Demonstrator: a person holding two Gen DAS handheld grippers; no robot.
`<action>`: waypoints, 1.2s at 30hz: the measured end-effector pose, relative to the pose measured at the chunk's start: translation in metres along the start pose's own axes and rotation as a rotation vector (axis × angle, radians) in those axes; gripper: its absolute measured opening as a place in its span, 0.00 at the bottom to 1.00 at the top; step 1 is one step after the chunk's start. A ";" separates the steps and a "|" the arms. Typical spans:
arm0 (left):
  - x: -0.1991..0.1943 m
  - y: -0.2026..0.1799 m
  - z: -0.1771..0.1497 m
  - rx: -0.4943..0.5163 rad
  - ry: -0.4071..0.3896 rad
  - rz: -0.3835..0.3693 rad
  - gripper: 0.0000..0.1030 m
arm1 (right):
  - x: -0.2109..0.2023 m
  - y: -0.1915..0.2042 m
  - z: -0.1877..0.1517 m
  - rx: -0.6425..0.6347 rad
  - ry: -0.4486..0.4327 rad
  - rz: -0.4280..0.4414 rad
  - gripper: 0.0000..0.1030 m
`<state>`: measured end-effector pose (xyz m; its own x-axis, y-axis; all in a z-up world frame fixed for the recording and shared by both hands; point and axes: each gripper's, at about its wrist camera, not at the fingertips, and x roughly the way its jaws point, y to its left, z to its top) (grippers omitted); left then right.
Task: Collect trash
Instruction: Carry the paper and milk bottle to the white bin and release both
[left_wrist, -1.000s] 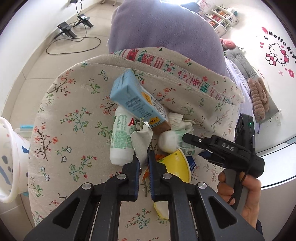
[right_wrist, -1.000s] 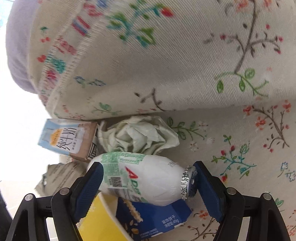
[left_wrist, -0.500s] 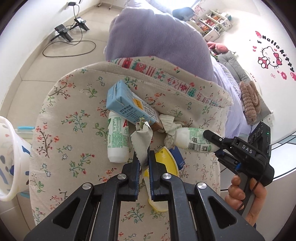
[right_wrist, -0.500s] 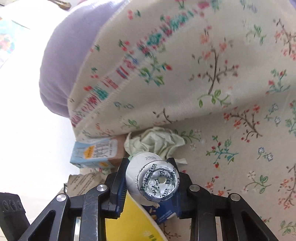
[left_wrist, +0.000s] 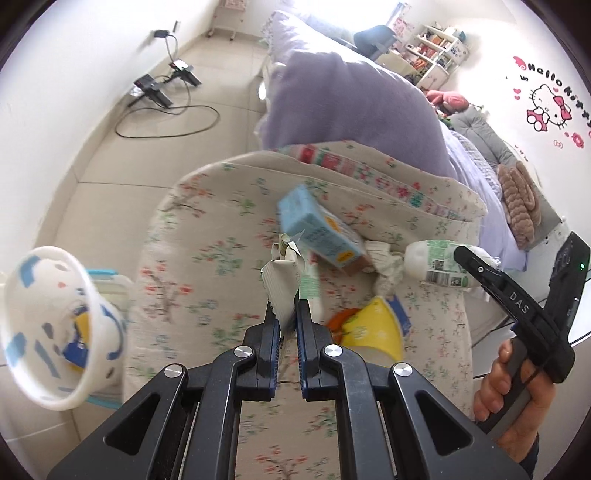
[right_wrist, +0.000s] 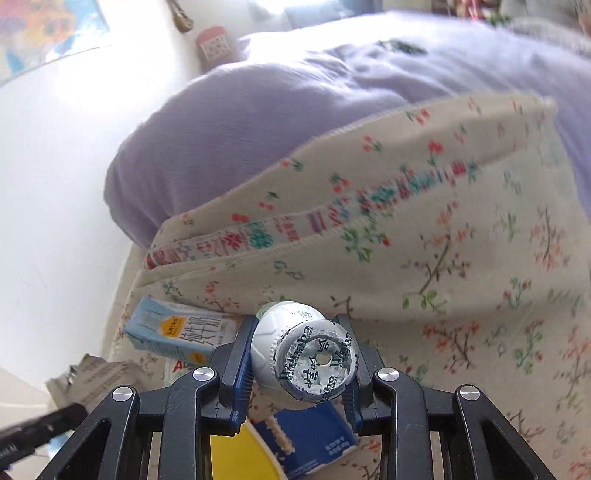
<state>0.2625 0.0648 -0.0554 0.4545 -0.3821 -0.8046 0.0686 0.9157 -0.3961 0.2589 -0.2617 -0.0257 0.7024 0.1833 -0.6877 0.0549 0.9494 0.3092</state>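
Note:
Trash lies on a floral quilt (left_wrist: 207, 266). My left gripper (left_wrist: 285, 314) is shut on a crumpled grey paper wrapper (left_wrist: 280, 284) and holds it lifted above the quilt. My right gripper (right_wrist: 295, 354) is shut on a white yogurt bottle (right_wrist: 299, 347) with a foil lid; the bottle also shows in the left wrist view (left_wrist: 439, 263). A light blue milk carton (left_wrist: 317, 230) (right_wrist: 177, 332), a second white bottle (left_wrist: 308, 286), a crumpled tissue (left_wrist: 384, 264) and a yellow and blue packet (left_wrist: 376, 328) (right_wrist: 295, 443) remain on the quilt.
A white bin with blue marks (left_wrist: 55, 332) stands on the floor left of the bed. A purple pillow (left_wrist: 351, 110) (right_wrist: 258, 122) lies behind the quilt. Cables and stands (left_wrist: 162, 96) lie on the tiled floor.
Both grippers have risen and pulled back from the pile. The left one swung left with the wrapper, bringing the bin more into view. The right one, open around the bottle a second ago, holds it lifted.

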 end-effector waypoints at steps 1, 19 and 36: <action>-0.003 0.005 0.000 -0.004 -0.003 0.004 0.08 | 0.000 0.004 -0.002 -0.017 -0.009 -0.003 0.35; -0.051 0.095 -0.012 -0.083 -0.047 0.125 0.08 | 0.002 0.105 -0.045 -0.233 -0.097 0.066 0.35; -0.055 0.207 -0.027 -0.352 0.050 0.285 0.26 | 0.029 0.186 -0.080 -0.309 -0.008 0.223 0.35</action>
<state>0.2282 0.2721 -0.1053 0.3675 -0.1340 -0.9203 -0.3632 0.8903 -0.2747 0.2324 -0.0597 -0.0406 0.6785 0.3933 -0.6204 -0.3158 0.9187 0.2370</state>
